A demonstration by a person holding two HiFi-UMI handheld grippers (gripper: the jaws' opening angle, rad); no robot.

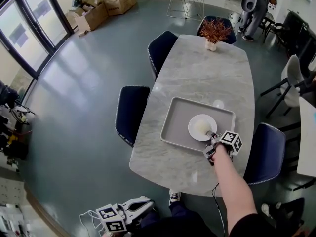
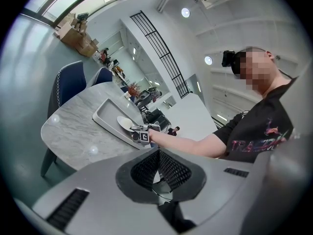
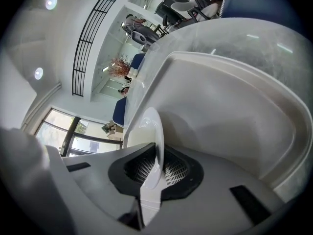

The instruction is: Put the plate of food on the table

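Whites, greys and navy around a veined marble top.

The right gripper (image 3: 155, 168) had black mesh-patterned pads (image 3: 139, 168), and between its jaws was the glossy white round plate (image 3: 149, 131). Beneath those jaws the rectangular plastic tray (image 3: 234, 106) was pale grey. The light grey marble table (image 1: 197, 73) showed faint darker veining. Beyond the jaws was a rust-red dried plant (image 1: 215, 31) in a cream pot. The navy blue padded chairs (image 1: 131, 107) stood on a dull grey-green floor (image 1: 84, 93). The gripper's cube (image 1: 231, 141) bore black-and-white square markers.

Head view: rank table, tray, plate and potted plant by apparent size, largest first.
1. table
2. tray
3. plate and potted plant: these look about alike. The plant stands at the table's far end and the plate lies near the camera, so I won't rank them.
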